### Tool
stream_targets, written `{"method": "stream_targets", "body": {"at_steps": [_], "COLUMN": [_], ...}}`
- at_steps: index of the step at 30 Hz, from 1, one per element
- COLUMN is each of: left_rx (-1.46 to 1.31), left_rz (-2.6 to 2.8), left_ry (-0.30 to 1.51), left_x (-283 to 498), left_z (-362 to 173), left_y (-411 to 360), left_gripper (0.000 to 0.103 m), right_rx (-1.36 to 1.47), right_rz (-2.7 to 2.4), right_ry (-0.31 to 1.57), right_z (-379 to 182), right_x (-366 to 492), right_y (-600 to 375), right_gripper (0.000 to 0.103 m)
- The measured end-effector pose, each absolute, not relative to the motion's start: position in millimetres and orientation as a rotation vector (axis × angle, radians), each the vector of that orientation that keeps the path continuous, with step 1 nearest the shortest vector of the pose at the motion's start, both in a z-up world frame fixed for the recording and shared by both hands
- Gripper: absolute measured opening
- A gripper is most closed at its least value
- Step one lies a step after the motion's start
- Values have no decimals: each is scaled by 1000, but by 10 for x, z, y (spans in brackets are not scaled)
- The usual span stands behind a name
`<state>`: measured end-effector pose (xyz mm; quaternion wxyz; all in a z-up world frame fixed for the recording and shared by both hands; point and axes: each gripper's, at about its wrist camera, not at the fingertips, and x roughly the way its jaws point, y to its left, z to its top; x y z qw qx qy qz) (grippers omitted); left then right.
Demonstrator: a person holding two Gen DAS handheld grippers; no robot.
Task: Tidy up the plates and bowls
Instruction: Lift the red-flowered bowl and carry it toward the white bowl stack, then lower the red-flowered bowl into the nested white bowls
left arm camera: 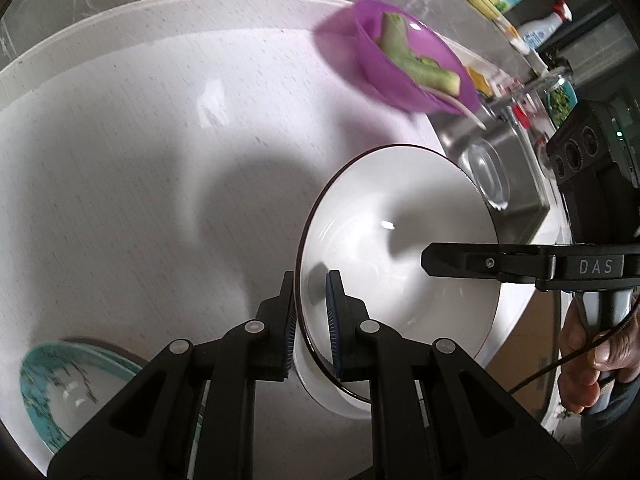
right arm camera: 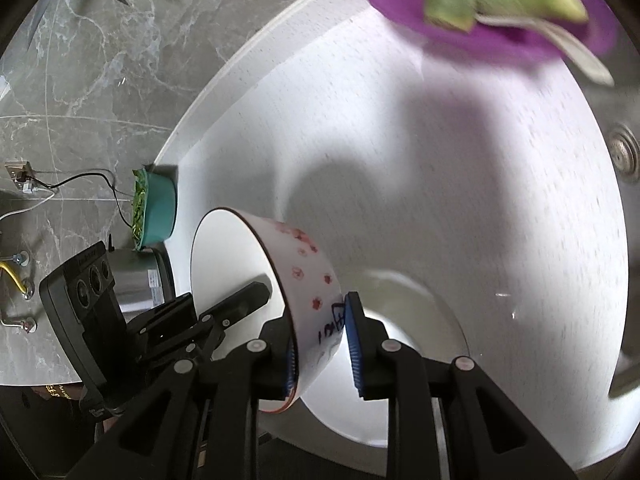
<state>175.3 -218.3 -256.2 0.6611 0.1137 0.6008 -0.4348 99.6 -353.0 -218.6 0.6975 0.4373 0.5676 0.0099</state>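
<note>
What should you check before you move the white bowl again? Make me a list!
1. Left gripper fingers on both sides of the white bowl rim: ok.
2. Right gripper fingers on both sides of the bowl wall: ok.
3. Right fingers squeezing tight: cannot tell.
4. Bowl has nothing inside: ok.
5. Purple bowl with green food stays apart from the white bowl: ok.
6. White plate lies under the bowl: ok.
</note>
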Motion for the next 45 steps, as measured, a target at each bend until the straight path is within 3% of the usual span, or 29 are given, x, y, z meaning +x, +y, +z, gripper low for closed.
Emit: {"method": "stream_targets", "body": {"at_steps": [13, 31, 45], "left_rx": [319, 388, 411], "left_rz": [-1020, -999, -971], "left_ry": [1336, 1362, 1328], "left_x": [1311, 1164, 1095], "left_z": [-2405, -2690, -2702], "left_y": [-1908, -1993, -2128], "left_gripper": [11, 12, 13], "right_rx": [1025, 988, 767], "right_rz": [19, -25, -73], "right_ry": [1265, 1314, 1356], "right_z": [-2235, -2434, -2376], "right_x": [546, 453, 587], "right_y": [-3382, -3440, -3267], "right_gripper": [24, 24, 23]}}
